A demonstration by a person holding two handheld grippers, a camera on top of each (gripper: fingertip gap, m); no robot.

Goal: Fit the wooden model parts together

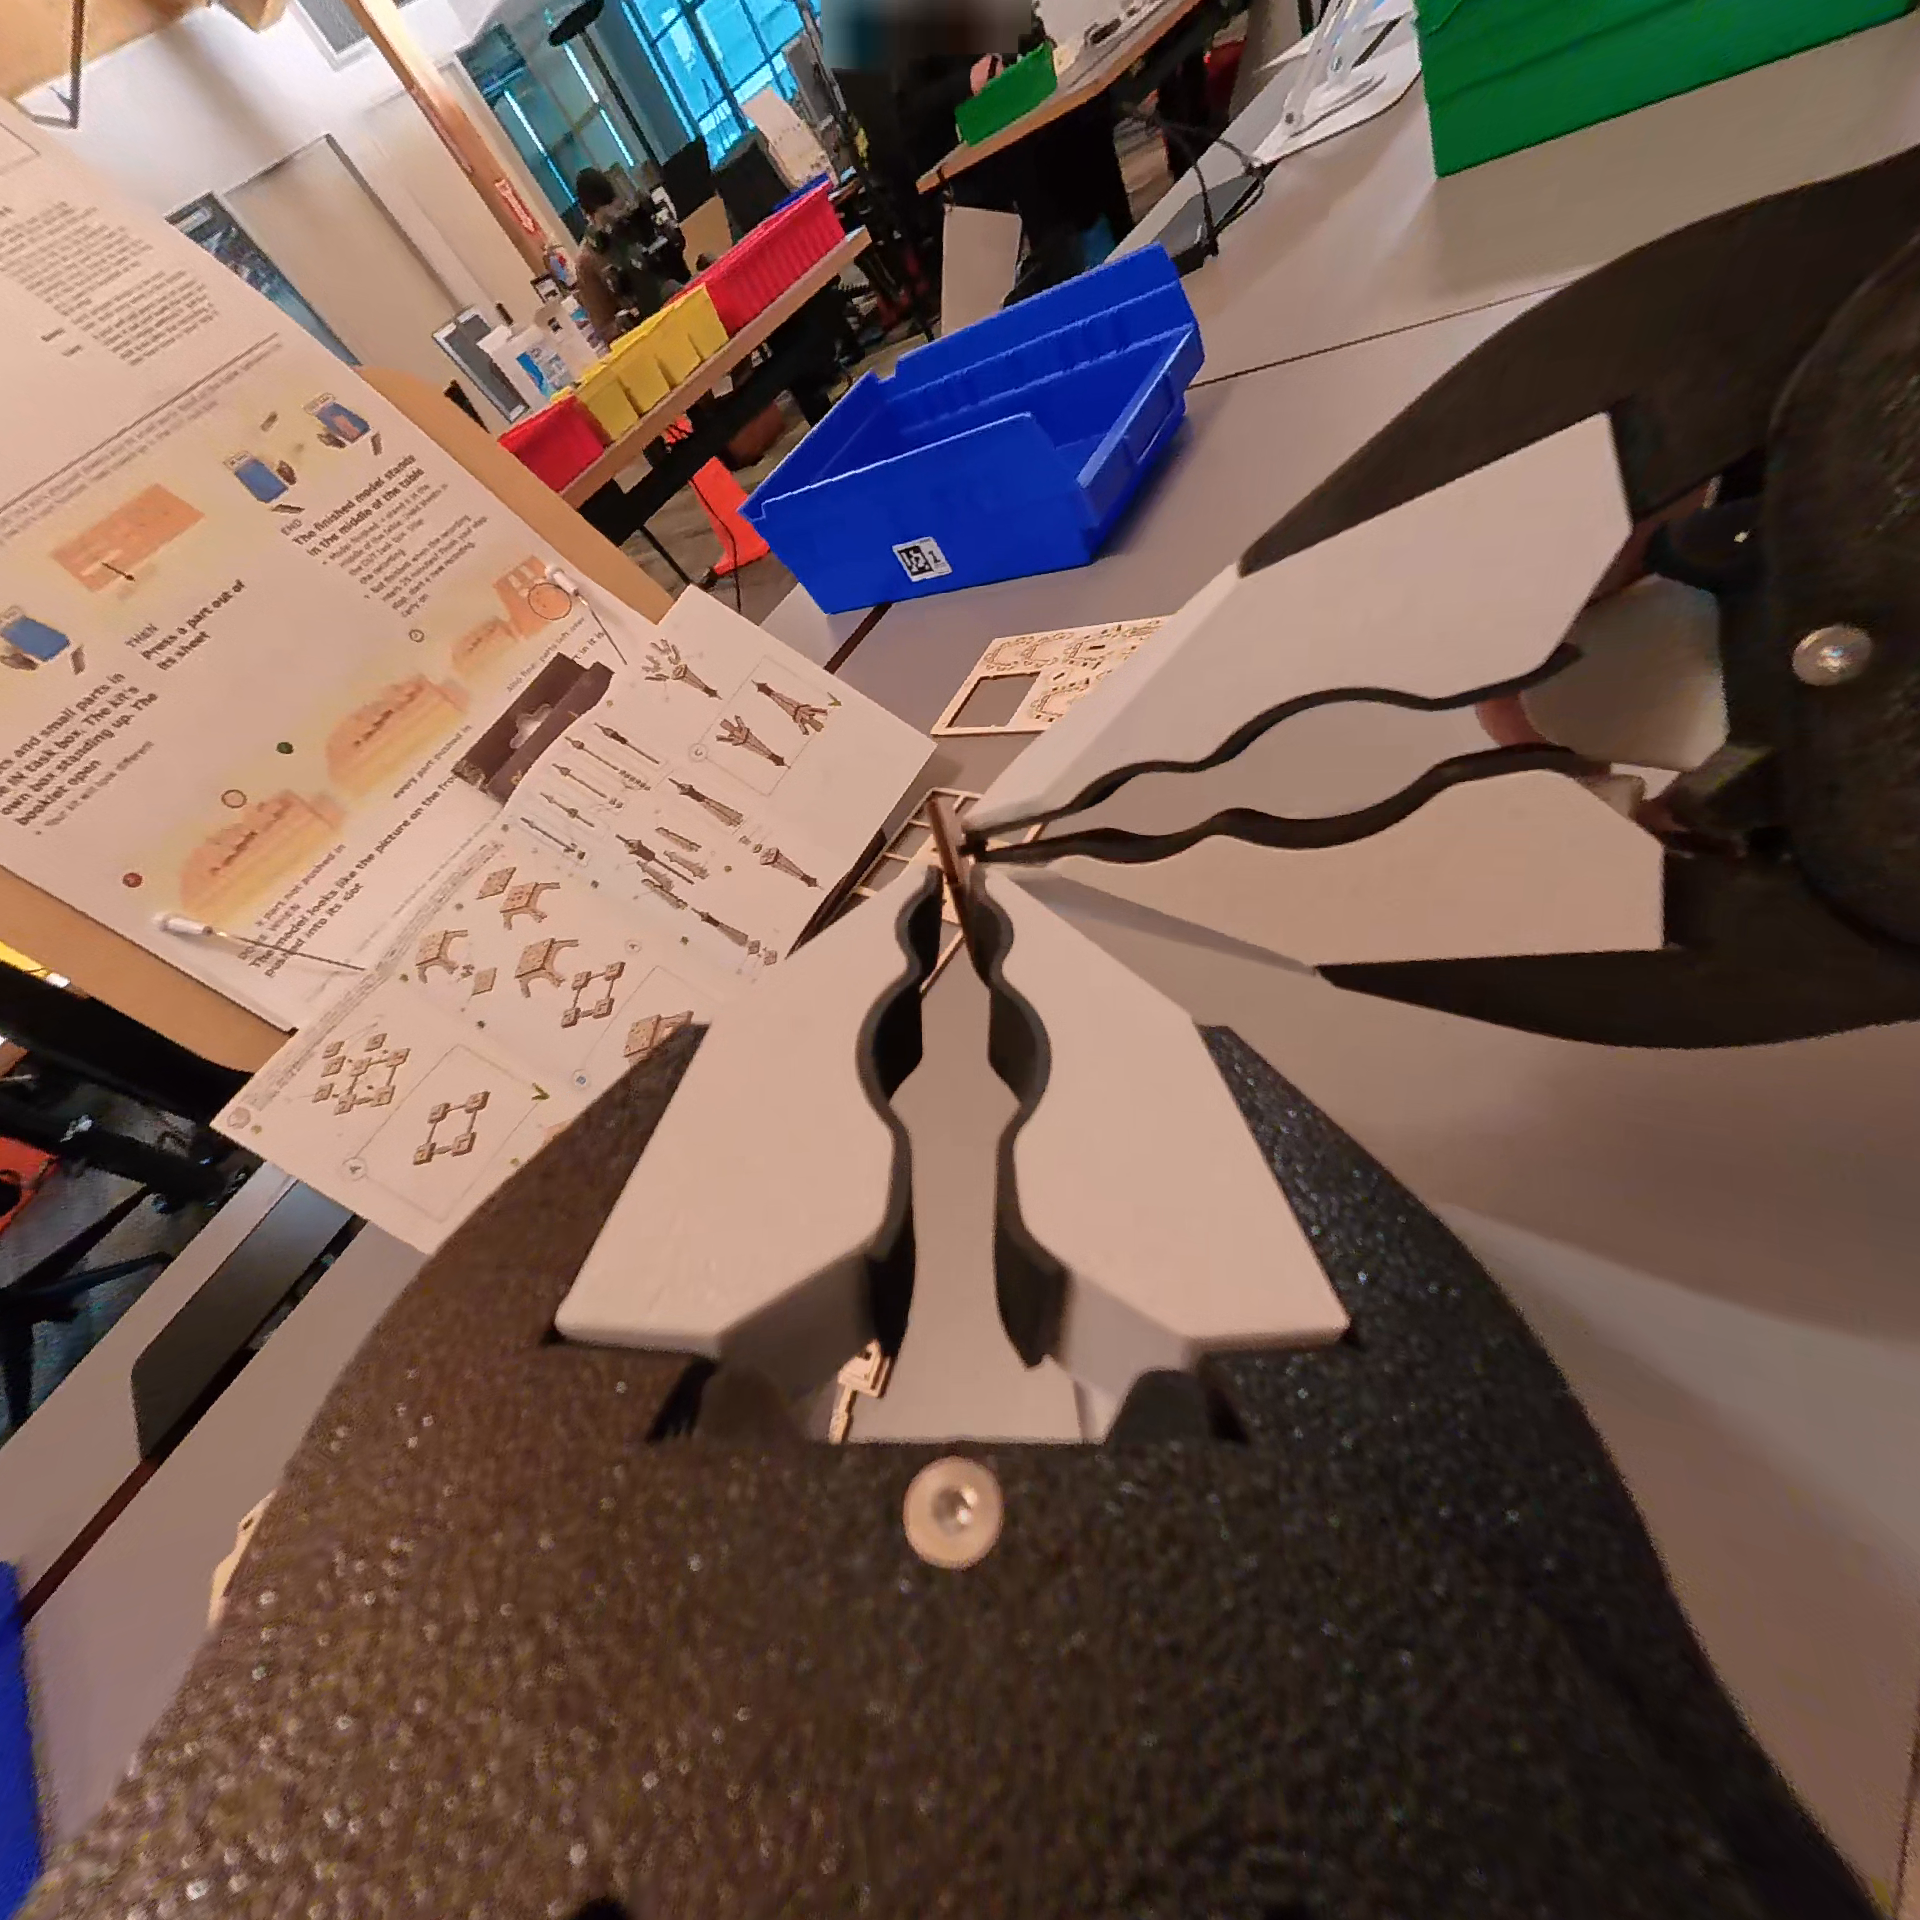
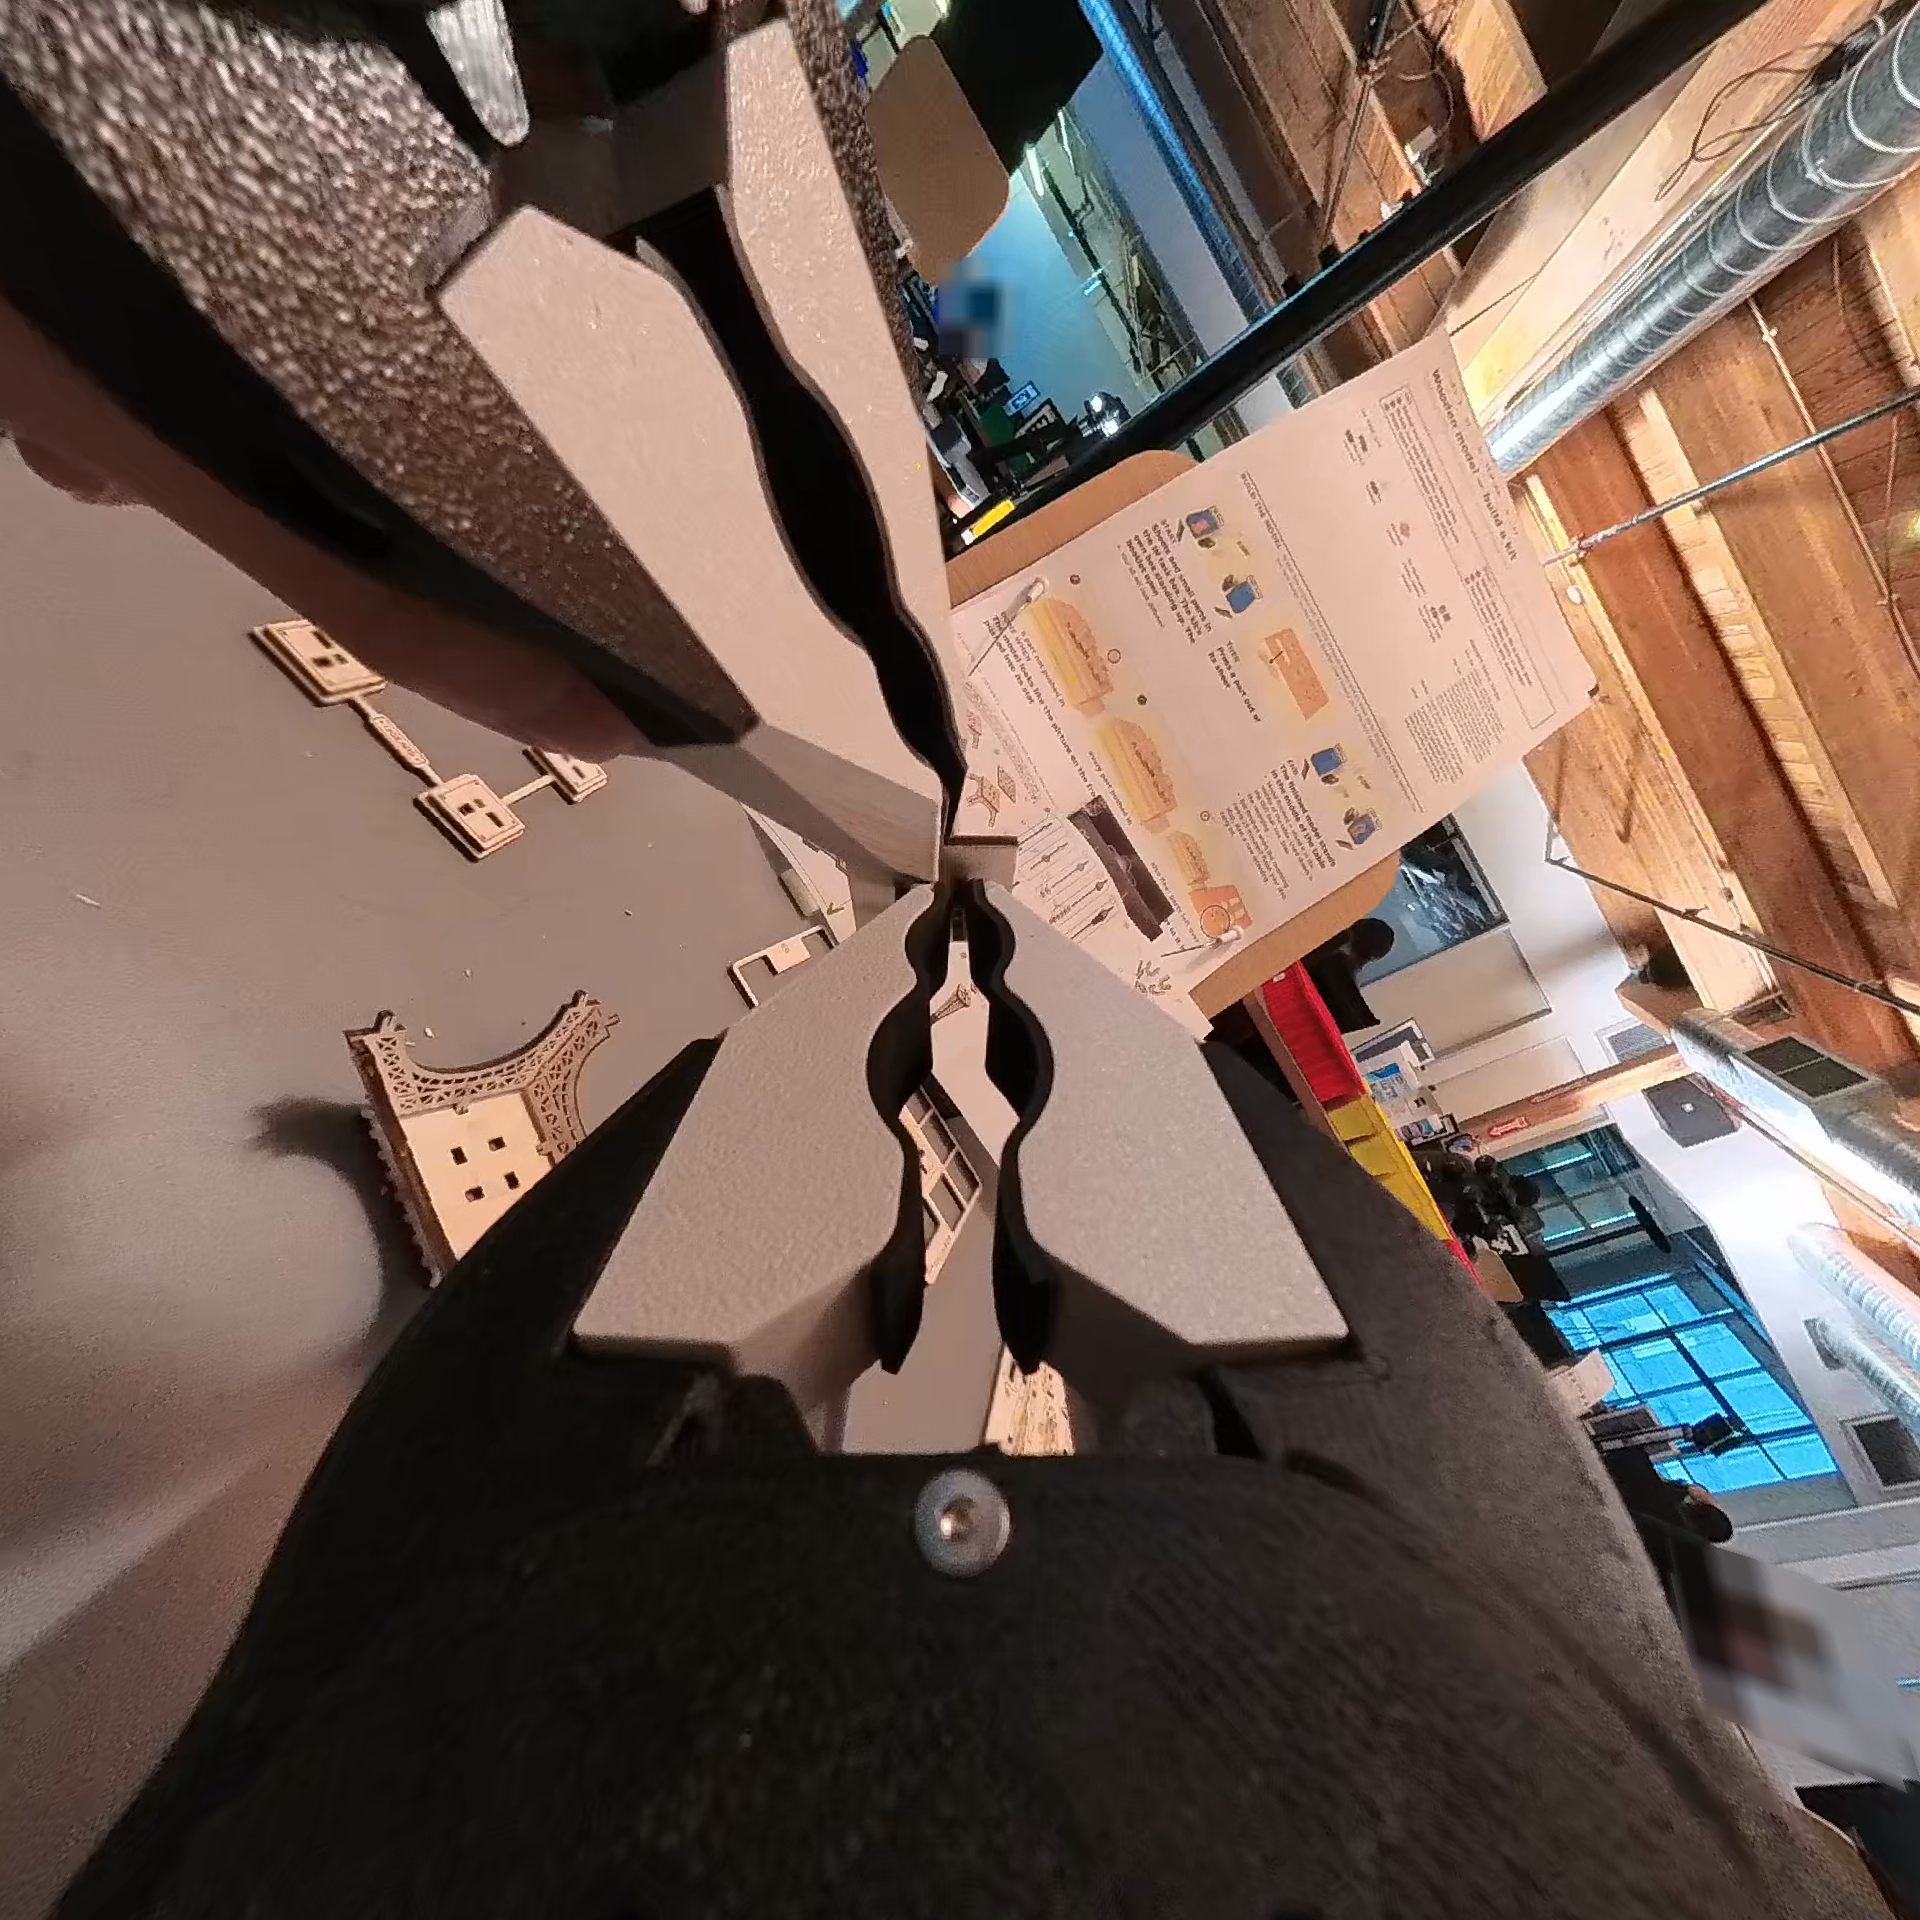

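My left gripper (image 1: 951, 883) is shut on a small thin wooden part (image 1: 943, 836) that sticks out past its tips. My right gripper (image 2: 961, 896) is shut too, pinching a small wooden part (image 2: 982, 850) at its tips. The two grippers meet tip to tip above the grey table: the right one (image 1: 975, 836) comes in from the right in the left wrist view, and the left one (image 2: 943, 821) from the upper left in the right wrist view. I cannot tell whether they hold one part or two joined parts.
On the table (image 2: 208, 987) lie a wooden tower base (image 2: 468, 1132), a frame of small square plates (image 2: 457, 769) and a small rectangular piece (image 2: 779, 958). A cut wooden sheet (image 1: 1049, 675), an open instruction booklet (image 1: 623, 894), a poster board (image 1: 208, 499) and a blue bin (image 1: 987, 457) stand beyond. Less than 4 cm separates the two grippers' tips.
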